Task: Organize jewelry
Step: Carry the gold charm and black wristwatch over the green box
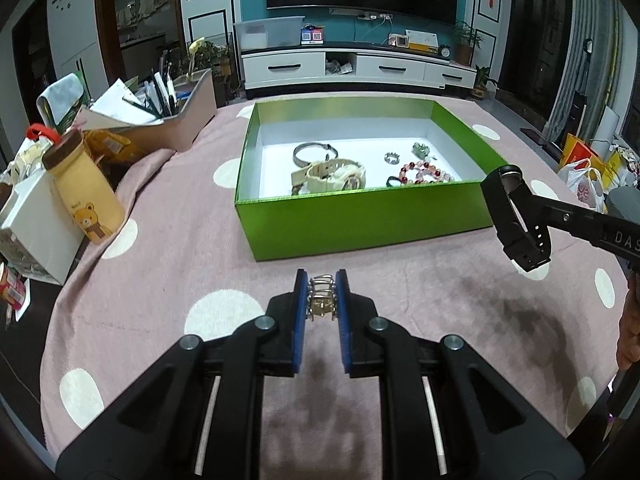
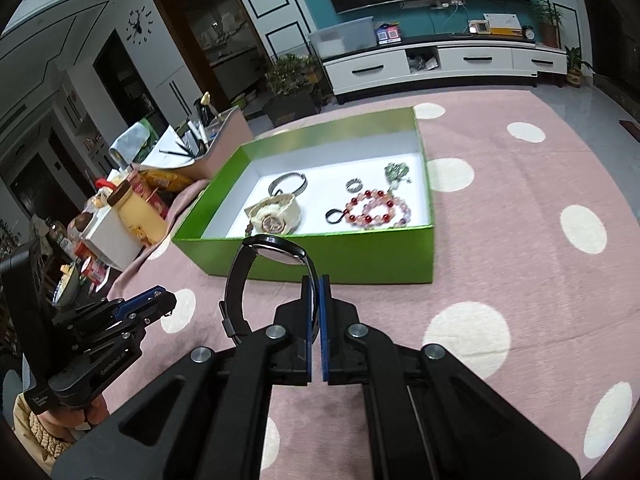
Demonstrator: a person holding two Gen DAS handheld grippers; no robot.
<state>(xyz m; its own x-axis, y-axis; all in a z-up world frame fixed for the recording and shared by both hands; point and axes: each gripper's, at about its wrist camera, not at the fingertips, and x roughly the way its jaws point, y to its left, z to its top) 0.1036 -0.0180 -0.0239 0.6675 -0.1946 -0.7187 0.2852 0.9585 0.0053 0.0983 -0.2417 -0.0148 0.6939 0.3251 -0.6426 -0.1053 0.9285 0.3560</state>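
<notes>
**Gold clip and black watch held short of the green box**

Gold-toned metal glints between the blue pads of the left gripper (image 1: 321, 294): a small hair claw clip (image 1: 321, 300), pinched from both sides and held above the pink dotted tablecloth (image 1: 168, 240). Straight ahead of those fingers, a little way off, sits the green box (image 1: 360, 216) with its white floor.

Off to the left gripper's right, and higher, the right gripper (image 2: 315, 308) has its pads nearly together, clamped on the strap of a black watch (image 2: 256, 280). The watch loop stands up ahead of the fingertips and to their left, its round face tilted toward the box just beyond.

Inside the box, past both grippers, lie a cream watch (image 1: 334, 174) toward the near wall, a silver bangle (image 1: 312, 152) behind it, a small silver ring (image 1: 393, 157), a greenish pendant (image 1: 421, 149) near the far right, and a bracelet of red and pink beads (image 1: 426, 172) with a dark loop beside it, close to the near right corner.

Further left of the left gripper, at the table's edge, stand a yellow bear bottle (image 1: 86, 196), a white carton (image 1: 36, 228) and a tray of pens and papers (image 1: 168, 112).
</notes>
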